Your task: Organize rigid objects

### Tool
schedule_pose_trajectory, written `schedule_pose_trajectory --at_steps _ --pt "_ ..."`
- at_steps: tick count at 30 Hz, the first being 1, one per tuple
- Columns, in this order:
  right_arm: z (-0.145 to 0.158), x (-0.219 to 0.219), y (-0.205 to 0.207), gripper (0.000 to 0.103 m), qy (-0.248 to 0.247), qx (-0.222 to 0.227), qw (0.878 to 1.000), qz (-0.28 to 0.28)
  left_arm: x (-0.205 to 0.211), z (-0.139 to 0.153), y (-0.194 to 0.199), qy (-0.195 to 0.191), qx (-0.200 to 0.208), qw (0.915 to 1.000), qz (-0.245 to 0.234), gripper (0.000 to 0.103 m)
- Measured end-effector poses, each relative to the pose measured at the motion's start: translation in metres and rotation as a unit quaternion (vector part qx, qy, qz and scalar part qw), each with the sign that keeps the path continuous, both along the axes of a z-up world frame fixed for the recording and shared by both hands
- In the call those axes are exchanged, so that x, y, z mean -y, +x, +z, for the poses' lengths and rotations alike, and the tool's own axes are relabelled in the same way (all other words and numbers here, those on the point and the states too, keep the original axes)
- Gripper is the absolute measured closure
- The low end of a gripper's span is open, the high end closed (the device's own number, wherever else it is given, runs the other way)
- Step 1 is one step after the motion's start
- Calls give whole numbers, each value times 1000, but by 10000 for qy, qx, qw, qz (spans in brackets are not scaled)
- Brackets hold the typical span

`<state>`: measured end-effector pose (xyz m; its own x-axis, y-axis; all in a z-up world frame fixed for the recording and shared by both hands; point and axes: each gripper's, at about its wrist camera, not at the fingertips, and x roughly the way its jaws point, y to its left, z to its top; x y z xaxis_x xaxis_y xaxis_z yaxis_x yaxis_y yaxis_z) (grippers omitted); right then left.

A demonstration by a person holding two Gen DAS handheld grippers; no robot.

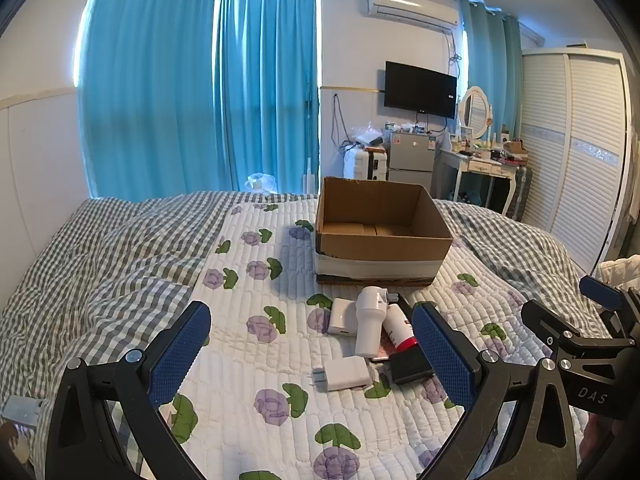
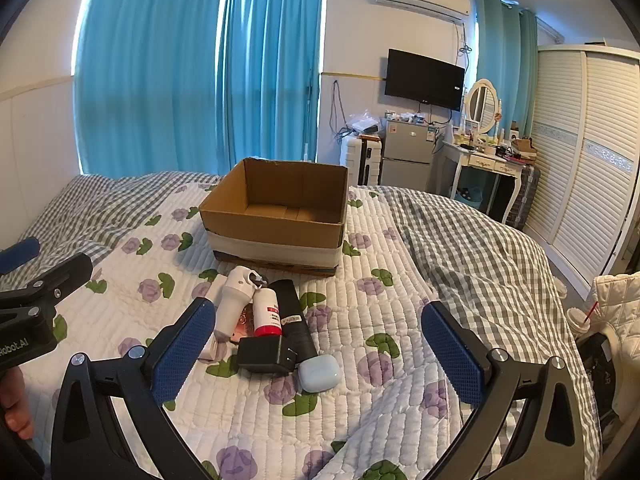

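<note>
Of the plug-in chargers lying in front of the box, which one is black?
The black charger nearest the right gripper, beside the pale blue earbud case. The other two, the white charger and the white adapter, are both white.

Daylight glows through blue curtains [image 1: 200, 80]; sharp focus; heavy fisheye bending, dark corners.

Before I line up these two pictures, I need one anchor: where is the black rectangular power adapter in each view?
Left wrist: black rectangular power adapter, lower centre-right, partly behind the hand-held gripper's blue pad.
Right wrist: lower centre, beside the pale blue earbud case.
Shared landmark: the open brown cardboard box.
</note>
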<state>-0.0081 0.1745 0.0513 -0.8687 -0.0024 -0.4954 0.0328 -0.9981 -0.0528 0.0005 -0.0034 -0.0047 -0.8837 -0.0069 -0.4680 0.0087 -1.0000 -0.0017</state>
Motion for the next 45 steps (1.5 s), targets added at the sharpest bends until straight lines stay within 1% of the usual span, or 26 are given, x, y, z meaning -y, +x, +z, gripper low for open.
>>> schedule_pose_trajectory --at_steps 16,27,34,40,42,45 --pt "0 4 0 0 11 -5 10000 27 -1 0 0 -6 -4 10000 -8 0" --pt "6 6 6 0 26 -47 10000 71 -3 4 4 -1 -46 10000 2 0" --pt "12 8 9 0 149 -50 9998 139 -5 9 3 81 48 9999 38 0" --pt "16 6 6 0 171 -16 9998 112 -14 16 -9 -81 16 10000 45 0" --pt "13 4 0 0 217 76 9997 113 -16 14 -20 -133 124 9998 76 0" --pt "6 -2 -14 0 316 261 9990 157 -18 3 -35 -145 325 9993 109 0"
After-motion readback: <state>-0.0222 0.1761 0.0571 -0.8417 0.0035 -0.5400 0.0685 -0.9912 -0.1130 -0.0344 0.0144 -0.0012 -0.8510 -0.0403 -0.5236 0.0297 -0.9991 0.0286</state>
